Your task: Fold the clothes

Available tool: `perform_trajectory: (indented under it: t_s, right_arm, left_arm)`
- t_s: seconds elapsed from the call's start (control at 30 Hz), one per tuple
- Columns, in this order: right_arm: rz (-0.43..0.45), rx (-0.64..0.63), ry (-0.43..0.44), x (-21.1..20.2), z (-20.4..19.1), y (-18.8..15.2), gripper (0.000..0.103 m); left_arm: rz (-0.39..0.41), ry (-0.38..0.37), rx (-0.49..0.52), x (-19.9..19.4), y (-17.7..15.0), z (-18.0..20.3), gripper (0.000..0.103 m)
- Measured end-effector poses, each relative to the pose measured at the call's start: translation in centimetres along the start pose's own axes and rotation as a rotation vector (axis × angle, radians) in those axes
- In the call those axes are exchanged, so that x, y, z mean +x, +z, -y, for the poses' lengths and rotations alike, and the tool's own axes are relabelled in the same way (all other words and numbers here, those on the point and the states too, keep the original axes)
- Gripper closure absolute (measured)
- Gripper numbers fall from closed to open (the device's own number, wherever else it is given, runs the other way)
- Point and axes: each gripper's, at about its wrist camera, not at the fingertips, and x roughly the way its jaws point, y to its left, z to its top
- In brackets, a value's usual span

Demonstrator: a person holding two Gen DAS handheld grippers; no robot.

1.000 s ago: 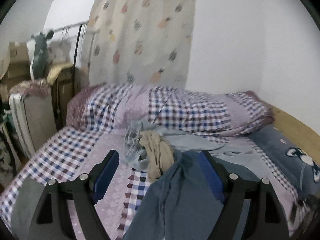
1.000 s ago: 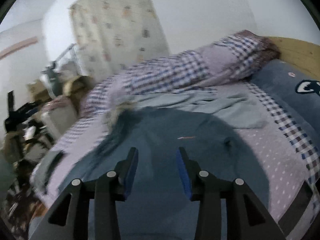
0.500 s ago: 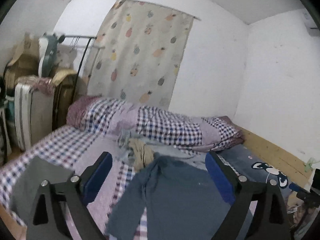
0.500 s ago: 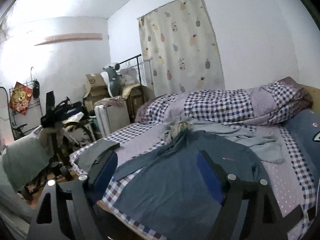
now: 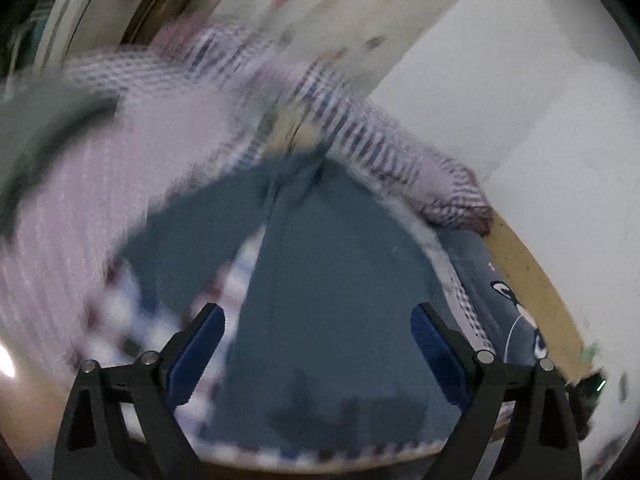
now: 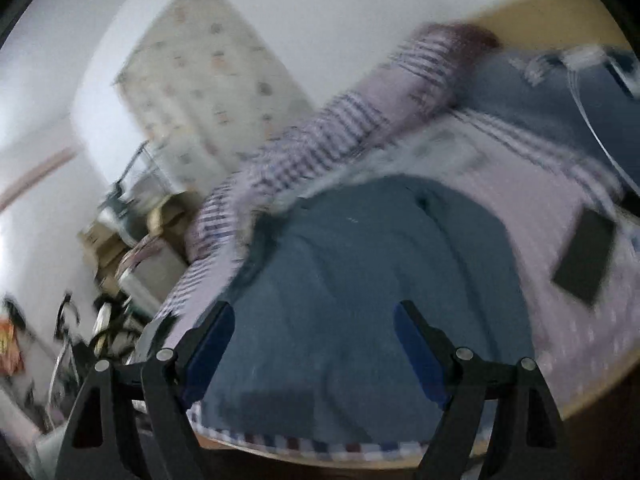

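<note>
1. Bed (image 5: 100,184): blurred; quilt (image 5: 360,132) rolled along the far edge.
2. Shirt (image 5: 340,300): blue, spread flat at the near edge, one sleeve angled left.
3. Left gripper (image 5: 318,340), right gripper (image 6: 314,336): jaws wide, empty, above the hem. Best to pinch the hem corners evenly.

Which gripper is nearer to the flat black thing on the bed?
Right, probably. The black thing lies right of the right gripper; the left gripper's view lacks it.
</note>
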Motion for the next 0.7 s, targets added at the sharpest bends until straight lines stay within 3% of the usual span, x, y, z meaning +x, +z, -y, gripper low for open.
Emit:
perform_trajectory:
  t_s: [0.07, 0.17, 0.3, 0.43, 0.53, 0.57, 0.63, 0.7]
  right_arm:
    - [-0.029, 0.064, -0.051, 0.9, 2.5, -0.9, 0.018]
    - [-0.08, 0.094, -0.081, 2.3, 4.6, -2.4, 0.018]
    - [-0.138, 0.102, -0.078, 3.8, 5.9, -3.5, 0.018]
    - [-0.159, 0.092, -0.071, 4.3, 6.3, -3.9, 0.018]
    - [-0.155, 0.096, -0.074, 3.8, 6.5, -4.0, 0.018]
    - [-0.145, 0.1, -0.079, 3.5, 6.7, -4.0, 0.018]
    - [-0.135, 0.116, -0.104, 3.7, 7.0, -3.8, 0.018]
    - [-0.137, 0.141, -0.202, 3.8, 7.7, -3.6, 0.018]
  left_arm:
    - [-0.074, 0.019, -0.08, 2.5, -2.0, -2.2, 0.007]
    - [-0.185, 0.113, -0.1, 5.5, -4.1, -4.1, 0.011]
    - [-0.158, 0.149, -0.054, 5.7, -3.8, -3.9, 0.013]
    - [-0.264, 0.16, -0.102, 7.6, -4.8, -5.2, 0.014]
    - [-0.283, 0.17, -0.074, 8.1, -5.1, -5.0, 0.014]
    - [-0.285, 0.174, -0.061, 8.1, -5.1, -4.8, 0.016]
    - [-0.303, 0.196, -0.052, 8.3, -5.3, -4.9, 0.03]
    - [-0.322, 0.218, -0.045, 8.4, -5.6, -5.0, 0.038]
